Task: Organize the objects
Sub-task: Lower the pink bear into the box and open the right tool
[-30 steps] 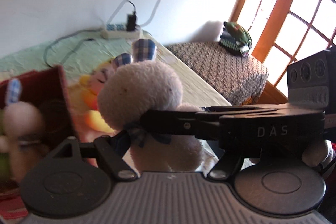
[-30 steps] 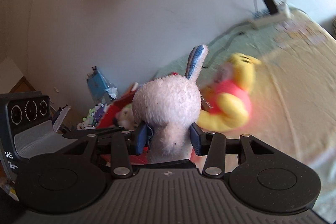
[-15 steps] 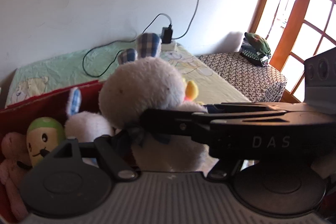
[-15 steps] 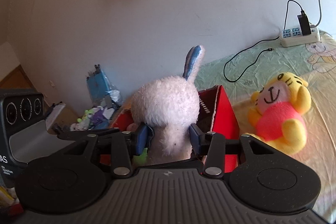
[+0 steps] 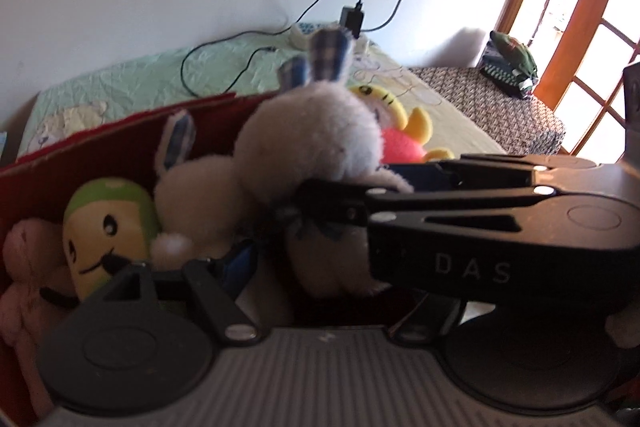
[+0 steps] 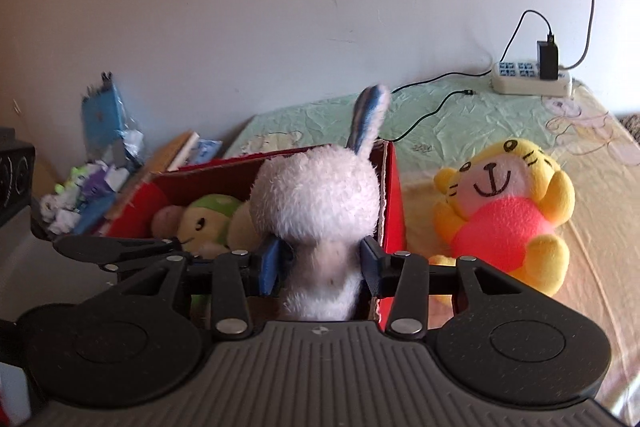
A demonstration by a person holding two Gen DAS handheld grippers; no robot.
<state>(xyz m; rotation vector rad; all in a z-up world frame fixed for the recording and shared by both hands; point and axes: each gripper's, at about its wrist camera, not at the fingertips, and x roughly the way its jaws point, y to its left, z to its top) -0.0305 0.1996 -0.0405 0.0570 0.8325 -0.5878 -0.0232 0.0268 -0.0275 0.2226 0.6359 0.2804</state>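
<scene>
My right gripper is shut on the neck of a white plush rabbit with blue checked ears, held over the right end of a red cardboard box. In the left wrist view the same rabbit hangs over the box, with the right gripper's black body reaching in from the right. My left gripper's one visible blue pad sits left of the rabbit; its other finger is hidden. A second white rabbit, a green-yellow plush and a pink plush lie in the box.
A yellow plush tiger in a pink shirt lies on the bed right of the box. A power strip with a charger and cables sits by the wall. Books and clutter are left of the box. A patterned stool stands by the window.
Both grippers swung left, bringing the white rabbit from above the bed beside the tiger to over the red box. The right gripper's grip on it is unchanged.
</scene>
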